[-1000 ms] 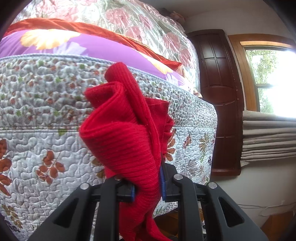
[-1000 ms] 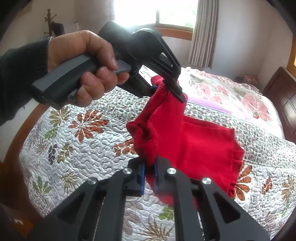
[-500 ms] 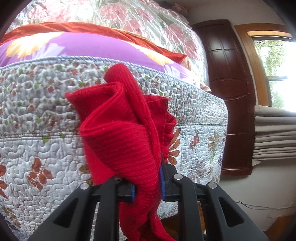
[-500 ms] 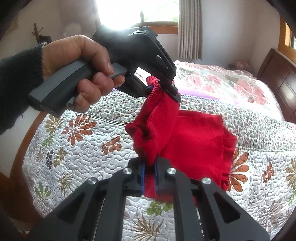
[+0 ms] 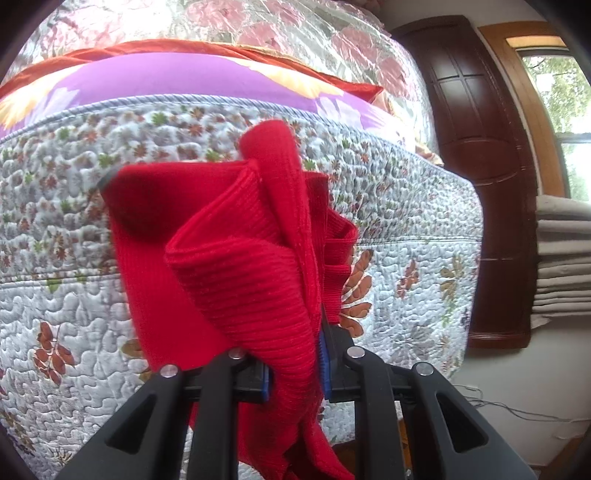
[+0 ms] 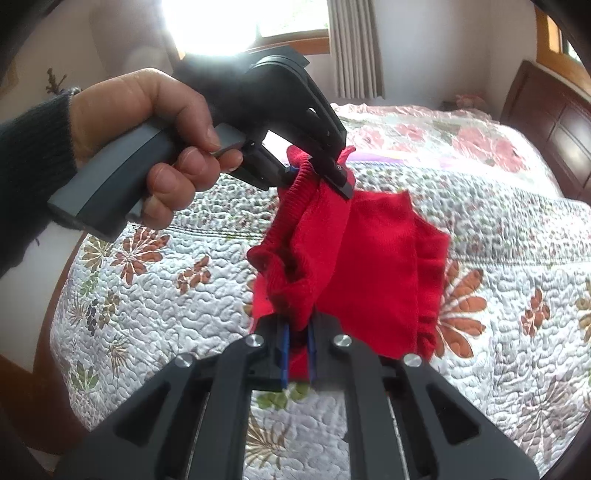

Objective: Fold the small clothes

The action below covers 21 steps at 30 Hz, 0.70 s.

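A small red knitted garment (image 6: 373, 266) hangs bunched between my two grippers, above the quilted bedspread (image 6: 155, 295). My right gripper (image 6: 297, 354) is shut on its lower ribbed edge. My left gripper (image 6: 317, 171), held by a hand (image 6: 147, 133) in a dark sleeve, is shut on the upper ribbed edge. In the left wrist view the red garment (image 5: 251, 266) fills the middle, folded in thick pleats, with the left gripper (image 5: 295, 373) clamped on it. The rest of the cloth droops toward the bed.
A floral quilted bedspread (image 5: 406, 266) covers the bed. A purple and orange pillow (image 5: 184, 81) and a pink flowered quilt (image 6: 424, 133) lie farther back. A dark wooden headboard (image 5: 487, 166) stands at the right, with a window (image 6: 295, 22) and curtain (image 6: 351, 48) behind.
Both grippers have kept their hold. The garment has spread wider to the left in the left wrist view, and the two grippers have come a little nearer the bed.
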Available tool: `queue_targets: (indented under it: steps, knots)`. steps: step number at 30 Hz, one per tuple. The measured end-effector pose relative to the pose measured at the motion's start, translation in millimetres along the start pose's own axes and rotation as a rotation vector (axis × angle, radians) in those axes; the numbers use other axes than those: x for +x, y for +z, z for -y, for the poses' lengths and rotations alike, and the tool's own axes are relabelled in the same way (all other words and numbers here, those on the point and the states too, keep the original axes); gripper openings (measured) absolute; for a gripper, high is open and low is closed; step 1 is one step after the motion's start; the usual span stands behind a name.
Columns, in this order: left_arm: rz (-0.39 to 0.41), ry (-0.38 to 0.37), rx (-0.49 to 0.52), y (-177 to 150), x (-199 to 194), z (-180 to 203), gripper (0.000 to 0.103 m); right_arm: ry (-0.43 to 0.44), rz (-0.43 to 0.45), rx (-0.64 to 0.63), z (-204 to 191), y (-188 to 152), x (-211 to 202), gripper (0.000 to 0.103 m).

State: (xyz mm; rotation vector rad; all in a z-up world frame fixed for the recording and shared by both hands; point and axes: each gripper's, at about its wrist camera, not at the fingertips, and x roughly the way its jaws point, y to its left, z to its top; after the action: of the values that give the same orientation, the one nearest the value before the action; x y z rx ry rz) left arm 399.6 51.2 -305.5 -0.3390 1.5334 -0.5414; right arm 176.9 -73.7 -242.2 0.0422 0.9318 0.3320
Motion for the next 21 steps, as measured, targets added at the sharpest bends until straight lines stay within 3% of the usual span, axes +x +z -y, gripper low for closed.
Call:
queue_targets:
  steps: [21]
  knots:
    - [0.018, 0.356, -0.006, -5.8, 102.6, 52.9, 0.019, 0.120, -0.098, 0.263, 99.9, -62.4, 34.2, 0.006]
